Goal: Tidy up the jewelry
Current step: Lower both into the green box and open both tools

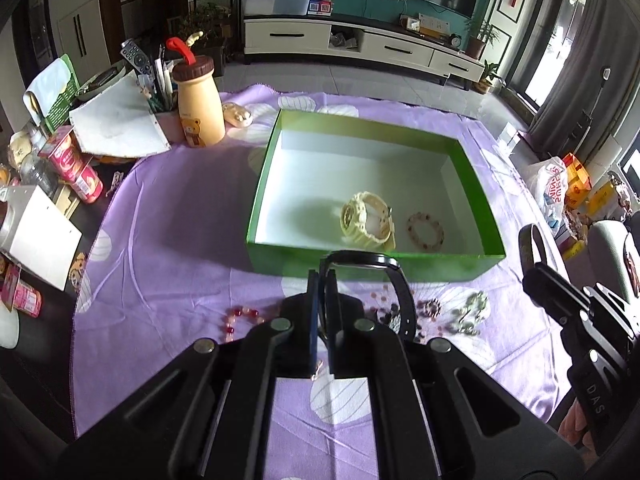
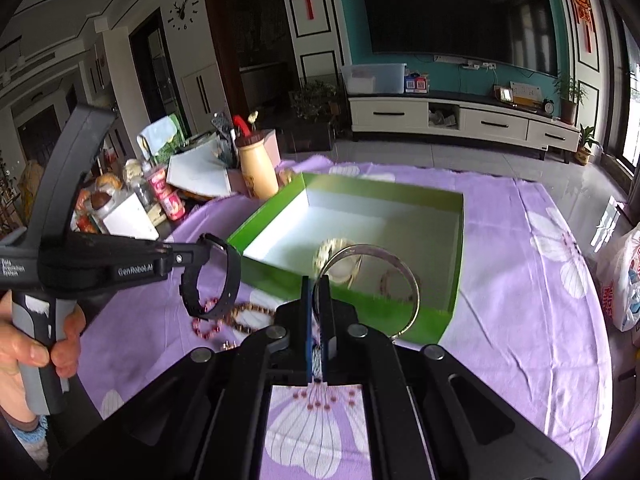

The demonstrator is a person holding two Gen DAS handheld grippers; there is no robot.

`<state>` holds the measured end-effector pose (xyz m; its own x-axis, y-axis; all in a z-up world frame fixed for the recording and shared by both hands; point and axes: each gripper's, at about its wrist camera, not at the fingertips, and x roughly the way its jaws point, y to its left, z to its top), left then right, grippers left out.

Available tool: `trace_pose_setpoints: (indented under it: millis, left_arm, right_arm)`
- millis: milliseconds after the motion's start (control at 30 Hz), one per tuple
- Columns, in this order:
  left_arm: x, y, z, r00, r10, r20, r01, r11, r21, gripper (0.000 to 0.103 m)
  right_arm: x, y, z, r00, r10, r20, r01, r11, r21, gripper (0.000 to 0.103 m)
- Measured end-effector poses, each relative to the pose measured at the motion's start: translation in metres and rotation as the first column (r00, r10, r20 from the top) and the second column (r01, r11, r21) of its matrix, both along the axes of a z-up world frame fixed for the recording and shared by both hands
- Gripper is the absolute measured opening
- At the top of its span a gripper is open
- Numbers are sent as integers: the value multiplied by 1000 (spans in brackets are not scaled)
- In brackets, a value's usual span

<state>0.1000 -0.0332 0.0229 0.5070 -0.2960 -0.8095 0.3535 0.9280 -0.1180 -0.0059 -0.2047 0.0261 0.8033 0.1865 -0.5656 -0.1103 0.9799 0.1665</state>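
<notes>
A green box (image 1: 362,260) with a white inside stands on the purple cloth (image 1: 180,208). In it lie a cream watch (image 1: 366,220) and a pink bead bracelet (image 1: 425,231). My left gripper (image 1: 323,280) is shut on a black watch (image 1: 400,292) and holds it above the cloth just short of the box's near wall; it also shows in the right wrist view (image 2: 224,280). My right gripper (image 2: 318,286) is shut on a silver bangle (image 2: 408,276), held over the box's (image 2: 360,304) near wall. Loose bead bracelets (image 1: 244,320) and jewelry (image 1: 470,312) lie on the cloth.
Left of the cloth stand a bear bottle (image 1: 199,108), a pen holder (image 1: 162,96), snack cans (image 1: 76,168), papers (image 1: 120,124) and a white carton (image 1: 40,232). A plastic bag (image 1: 554,188) lies at the right. A TV cabinet (image 1: 360,48) stands behind.
</notes>
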Motion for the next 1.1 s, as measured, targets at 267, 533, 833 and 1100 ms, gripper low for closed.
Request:
trace_pose_setpoints:
  millis: [267,533,833,1100]
  left_arm:
    - [46,-16,17,999,33,8,-33,999,-1,3]
    - [104,-37,-8,997,78,-28,-76,995,64,3]
    - [146,-52,-56,993,106,-53,-93,974,208,3]
    - [156,-66,-77,994,87,-64,-69,966,248,7]
  right_arm:
    - [41,-20,15,1000,-15,9,15,999,40,2]
    - [88,-34,-11,997,-22,-76,26,999,48,2]
    - [130,-51,-50,981,-51,-186,64,996,63,2]
    - [151,-58,-76,963,-87,-255,99,995,33,7]
